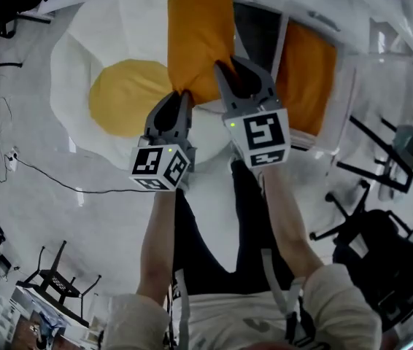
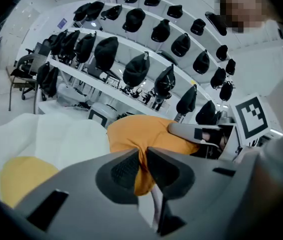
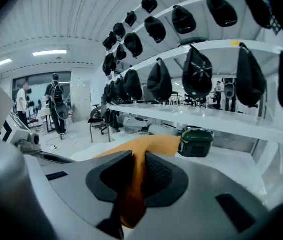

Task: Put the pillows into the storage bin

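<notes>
An orange pillow (image 1: 199, 35) hangs in front of me, held by its near edge with both grippers. My left gripper (image 1: 183, 97) is shut on the pillow's lower left corner, and the fabric (image 2: 141, 134) is pinched between its dark pads (image 2: 121, 169). Just to its right, my right gripper (image 1: 225, 75) is shut on the same edge, with orange cloth (image 3: 146, 146) bunched between its jaws. To the right, a second orange pillow (image 1: 305, 71) lies inside the pale storage bin (image 1: 346, 79). The held pillow covers part of the bin's left side.
A big white floor cushion with a yellow centre (image 1: 126, 97) spreads under and left of the grippers. A dark green box (image 3: 195, 142) sits on a white bench. Racks of black caps (image 2: 136, 69) line the wall. Black chairs (image 1: 381, 254) stand at the right, and people (image 3: 56, 104) stand far off.
</notes>
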Motion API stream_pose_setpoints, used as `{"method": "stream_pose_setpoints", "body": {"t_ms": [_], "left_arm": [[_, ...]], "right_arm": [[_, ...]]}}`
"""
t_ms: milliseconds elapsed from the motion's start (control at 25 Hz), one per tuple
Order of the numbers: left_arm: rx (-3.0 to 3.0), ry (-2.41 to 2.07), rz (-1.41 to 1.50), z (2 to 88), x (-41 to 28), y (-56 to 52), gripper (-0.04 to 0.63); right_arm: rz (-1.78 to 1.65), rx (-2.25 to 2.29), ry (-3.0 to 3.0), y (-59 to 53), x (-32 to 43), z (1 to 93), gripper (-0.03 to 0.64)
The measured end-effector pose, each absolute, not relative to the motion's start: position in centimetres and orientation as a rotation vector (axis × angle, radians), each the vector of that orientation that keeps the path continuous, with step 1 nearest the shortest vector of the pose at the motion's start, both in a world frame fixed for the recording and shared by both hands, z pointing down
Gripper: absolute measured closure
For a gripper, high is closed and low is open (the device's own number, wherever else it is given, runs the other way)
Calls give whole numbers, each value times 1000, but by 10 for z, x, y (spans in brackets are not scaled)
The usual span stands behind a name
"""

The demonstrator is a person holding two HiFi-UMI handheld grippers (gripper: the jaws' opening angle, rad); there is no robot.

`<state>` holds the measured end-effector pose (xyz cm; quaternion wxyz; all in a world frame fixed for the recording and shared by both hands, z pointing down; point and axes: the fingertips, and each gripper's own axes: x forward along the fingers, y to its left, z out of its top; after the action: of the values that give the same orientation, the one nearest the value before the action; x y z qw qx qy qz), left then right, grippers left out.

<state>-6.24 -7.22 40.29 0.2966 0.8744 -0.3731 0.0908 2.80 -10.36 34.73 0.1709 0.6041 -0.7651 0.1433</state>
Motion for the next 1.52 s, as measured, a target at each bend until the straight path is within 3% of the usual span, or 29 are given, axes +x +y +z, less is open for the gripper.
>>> {"method": "stream_pose_setpoints", "body": {"t_ms": [440, 640, 1040, 1120, 1200, 1520], "left_arm": [[2411, -521, 394, 442, 185, 2, 541], [2397, -436, 427, 456, 260, 30, 541], [2428, -343, 472, 466, 307, 54, 537], [2436, -370, 479, 467, 307, 49, 488], [2423, -421, 483, 469, 306, 38, 366], [2461, -477, 441, 455, 297, 1, 365]], "right_arm": [[489, 1982, -1800, -6, 276, 379, 543], [524, 2077, -1678, 29, 350, 389, 545], [568, 2191, -1596, 62, 401, 401, 543], [561, 2268, -1561, 64, 412, 400, 490], [493, 2300, -1509, 64, 422, 398, 369], [469, 2214, -1486, 61, 411, 403, 370]]}}
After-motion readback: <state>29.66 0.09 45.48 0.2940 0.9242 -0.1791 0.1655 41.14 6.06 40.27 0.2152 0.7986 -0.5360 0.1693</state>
